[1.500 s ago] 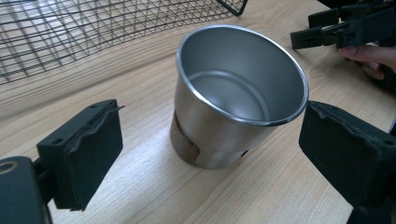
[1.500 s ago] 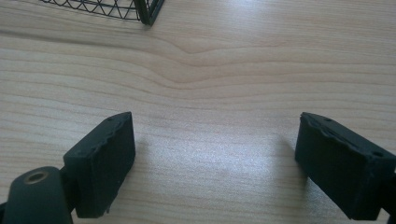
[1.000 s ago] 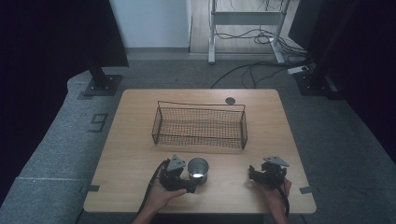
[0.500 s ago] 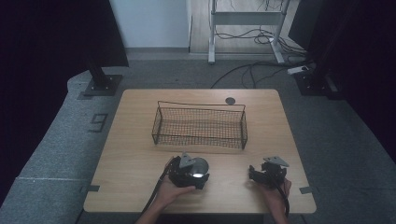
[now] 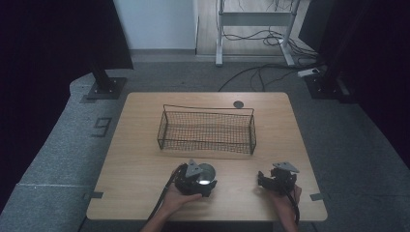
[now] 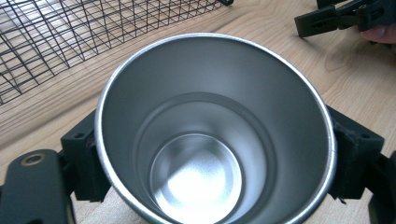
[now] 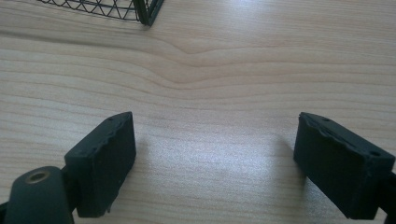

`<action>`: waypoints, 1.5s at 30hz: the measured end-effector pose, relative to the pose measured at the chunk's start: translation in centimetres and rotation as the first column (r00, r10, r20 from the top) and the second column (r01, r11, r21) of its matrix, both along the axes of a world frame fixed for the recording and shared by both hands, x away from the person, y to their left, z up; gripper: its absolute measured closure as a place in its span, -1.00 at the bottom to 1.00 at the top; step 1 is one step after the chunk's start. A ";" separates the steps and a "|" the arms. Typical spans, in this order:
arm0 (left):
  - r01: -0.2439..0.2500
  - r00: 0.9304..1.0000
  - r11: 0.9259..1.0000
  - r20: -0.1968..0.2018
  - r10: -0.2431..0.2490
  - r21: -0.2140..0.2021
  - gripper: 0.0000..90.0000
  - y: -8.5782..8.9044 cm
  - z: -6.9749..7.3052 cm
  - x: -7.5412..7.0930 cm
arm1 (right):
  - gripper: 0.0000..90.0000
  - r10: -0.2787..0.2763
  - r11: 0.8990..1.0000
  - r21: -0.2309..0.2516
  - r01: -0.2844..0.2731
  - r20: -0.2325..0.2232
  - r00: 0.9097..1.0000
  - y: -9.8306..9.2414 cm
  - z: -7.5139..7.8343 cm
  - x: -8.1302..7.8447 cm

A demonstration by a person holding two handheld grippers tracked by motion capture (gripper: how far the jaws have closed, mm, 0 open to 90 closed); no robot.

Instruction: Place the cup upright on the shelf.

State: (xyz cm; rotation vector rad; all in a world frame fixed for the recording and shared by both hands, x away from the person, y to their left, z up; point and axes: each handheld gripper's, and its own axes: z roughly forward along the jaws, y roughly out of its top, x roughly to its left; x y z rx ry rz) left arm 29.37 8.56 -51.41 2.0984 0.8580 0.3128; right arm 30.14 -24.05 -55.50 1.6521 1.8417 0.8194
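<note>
A shiny steel cup (image 6: 205, 140) sits between the jaws of my left gripper (image 6: 219, 156), its open mouth toward the camera and a black pad (image 6: 86, 156) pressed against each side. From above, the left gripper (image 5: 199, 180) holds the cup (image 5: 206, 172) just over the table's front middle. My right gripper (image 7: 229, 158) stands open over bare wood with nothing between its fingers. In the high view the right gripper (image 5: 267, 180) rests near the front right of the table.
A black wire basket (image 5: 207, 129) stands in the table's middle, just beyond both grippers; its mesh (image 6: 70, 32) and a corner (image 7: 142, 11) show close by. A small dark disc (image 5: 238, 104) lies at the table's back edge.
The left hand has turned and shifted slightly to the right with the cup in its jaws. The right gripper has stayed where it was.
</note>
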 end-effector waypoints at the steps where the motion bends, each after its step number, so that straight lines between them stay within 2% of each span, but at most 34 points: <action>1: -0.001 1.000 1.000 0.002 0.001 0.001 -0.67 0.1 0.0 0.0 | -0.72 0.000 1.000 0.000 0.000 0.000 1.000 0.0 0.0 0.0; 3: -0.003 1.000 1.000 0.002 0.003 -0.002 -0.67 0.2 0.1 0.0 | -0.72 0.000 1.000 0.000 0.000 0.000 1.000 0.0 0.0 0.0; 8: -0.023 1.000 0.998 0.017 0.024 -0.055 -0.66 1.9 1.4 0.0 | -0.72 0.000 1.000 0.000 0.000 0.000 1.000 0.0 0.0 0.0; 18: -0.064 0.998 0.992 0.011 0.066 -0.109 -0.66 4.3 2.7 0.3 | -0.72 0.000 1.000 0.000 0.000 0.000 1.000 0.0 0.0 0.0; 39: -0.106 0.994 0.986 0.026 0.110 -0.130 -0.66 6.0 3.7 1.0 | -0.72 0.001 1.000 -0.001 -0.001 0.001 1.000 0.0 0.0 0.0; 45: -0.118 0.992 0.983 0.032 0.123 -0.139 -0.66 6.3 4.3 1.3 | -0.72 0.000 1.000 0.001 0.000 0.000 1.000 0.0 0.0 0.0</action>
